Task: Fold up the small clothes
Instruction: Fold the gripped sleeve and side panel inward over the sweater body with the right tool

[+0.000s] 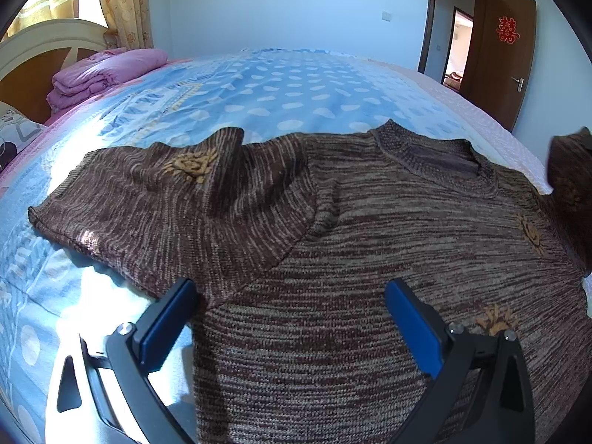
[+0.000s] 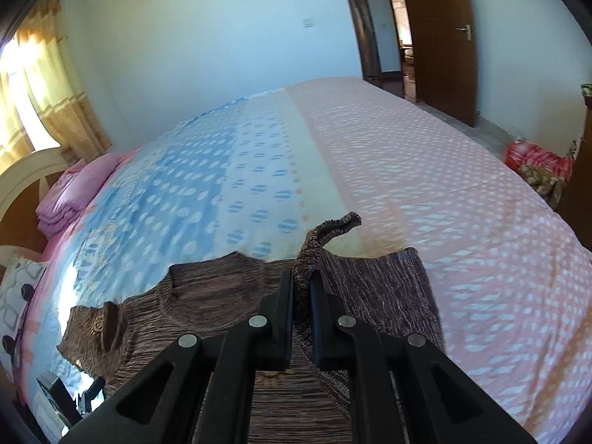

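A brown striped knit sweater (image 1: 370,244) with small orange sun motifs lies flat on the bed, collar (image 1: 433,162) away from me. Its left sleeve (image 1: 166,199) is spread out to the left. My left gripper (image 1: 292,296) is open and empty, its blue pads just above the sweater near the left armpit. My right gripper (image 2: 301,296) is shut on the right sleeve (image 2: 318,248) and holds it lifted, the cuff sticking up past the fingers. The sweater body (image 2: 207,303) shows left of it.
The bed has a blue and pink dotted cover (image 1: 281,88). A folded pink blanket (image 1: 100,74) lies by the headboard (image 1: 40,40). A brown door (image 1: 503,55) stands open at the far right. A red bundle (image 2: 536,162) lies on the floor.
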